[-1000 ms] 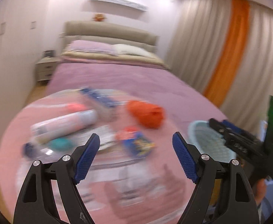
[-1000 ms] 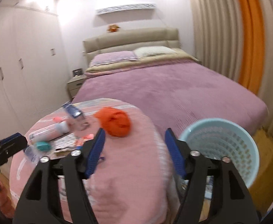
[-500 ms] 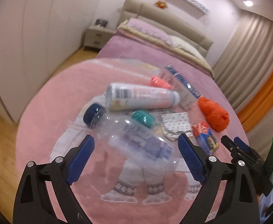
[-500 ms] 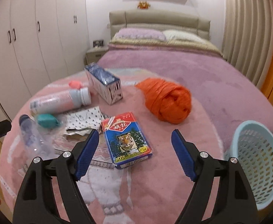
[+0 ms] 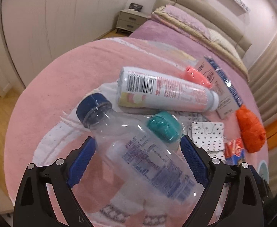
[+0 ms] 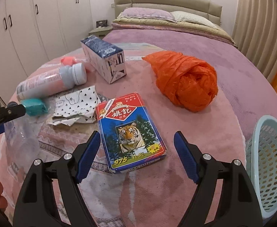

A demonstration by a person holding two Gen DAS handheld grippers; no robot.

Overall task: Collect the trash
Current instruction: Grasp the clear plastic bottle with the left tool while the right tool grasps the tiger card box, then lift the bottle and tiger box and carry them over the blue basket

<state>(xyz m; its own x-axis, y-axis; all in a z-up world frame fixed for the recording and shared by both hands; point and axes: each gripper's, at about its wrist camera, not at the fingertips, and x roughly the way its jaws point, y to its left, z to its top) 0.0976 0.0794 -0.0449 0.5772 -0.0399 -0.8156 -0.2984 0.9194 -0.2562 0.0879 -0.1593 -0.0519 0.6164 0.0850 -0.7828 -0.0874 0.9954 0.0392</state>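
I had the left gripper (image 5: 136,157) spread wide with the clear plastic bottle (image 5: 138,151) lying slantwise between its jaws, blue cap beyond the left jaw; I could not tell whether either pad touched it. A teal wad (image 5: 163,125) lay just past the right jaw. My right gripper (image 6: 136,155) gaped wide over the tiger card box (image 6: 131,134), which lay between the jaws on the pink rug (image 6: 204,132). The orange bag (image 6: 185,79) sat ahead, the blue basket (image 6: 267,162) off right.
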